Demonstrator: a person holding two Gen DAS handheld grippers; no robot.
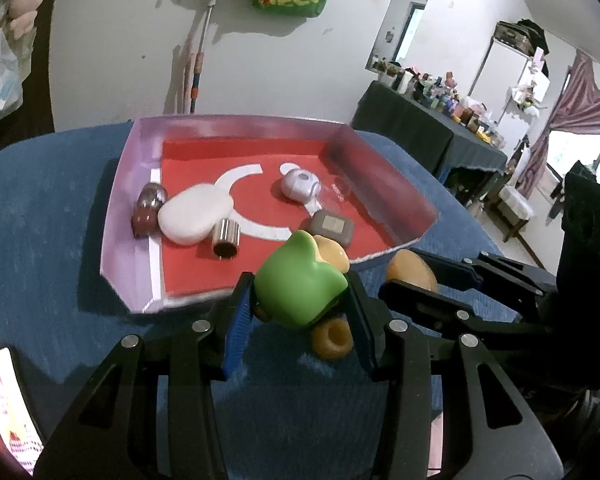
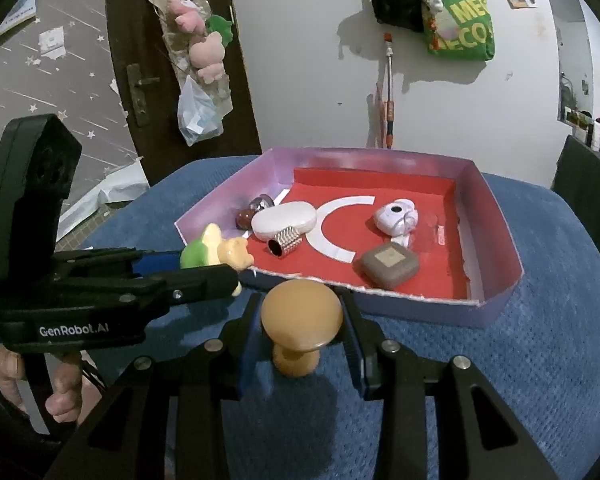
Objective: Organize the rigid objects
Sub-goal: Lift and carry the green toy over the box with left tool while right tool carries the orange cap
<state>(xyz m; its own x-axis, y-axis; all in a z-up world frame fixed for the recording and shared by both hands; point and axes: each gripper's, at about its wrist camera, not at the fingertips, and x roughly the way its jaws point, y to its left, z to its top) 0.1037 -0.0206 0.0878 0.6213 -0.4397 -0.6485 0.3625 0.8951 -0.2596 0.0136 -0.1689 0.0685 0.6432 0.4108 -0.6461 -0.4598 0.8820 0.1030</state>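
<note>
My left gripper [image 1: 300, 320] is shut on a green and tan toy figure [image 1: 300, 280], held just in front of the tray's near wall; the same toy figure [image 2: 216, 252] shows in the right wrist view at the tray's left corner. My right gripper [image 2: 300, 332] is shut on a tan mushroom-shaped knob [image 2: 302, 316], lifted above the blue cloth; the knob [image 1: 410, 270] shows right of the left gripper. The lilac tray [image 2: 496, 240] with a red floor holds a white oval case [image 2: 284, 220], a silver cylinder [image 2: 286, 242], a grey square case [image 2: 388, 266], a lilac round gadget [image 2: 396, 216] and a dark red piece [image 2: 246, 218].
A blue cloth [image 2: 500, 360] covers the surface under the tray [image 1: 132, 184]. A phone [image 1: 4, 404] lies at the near left edge. A hand [image 2: 60, 396] grips the left gripper's handle. A door and hanging bags stand behind, and a cluttered dark table [image 1: 420, 120] at the right.
</note>
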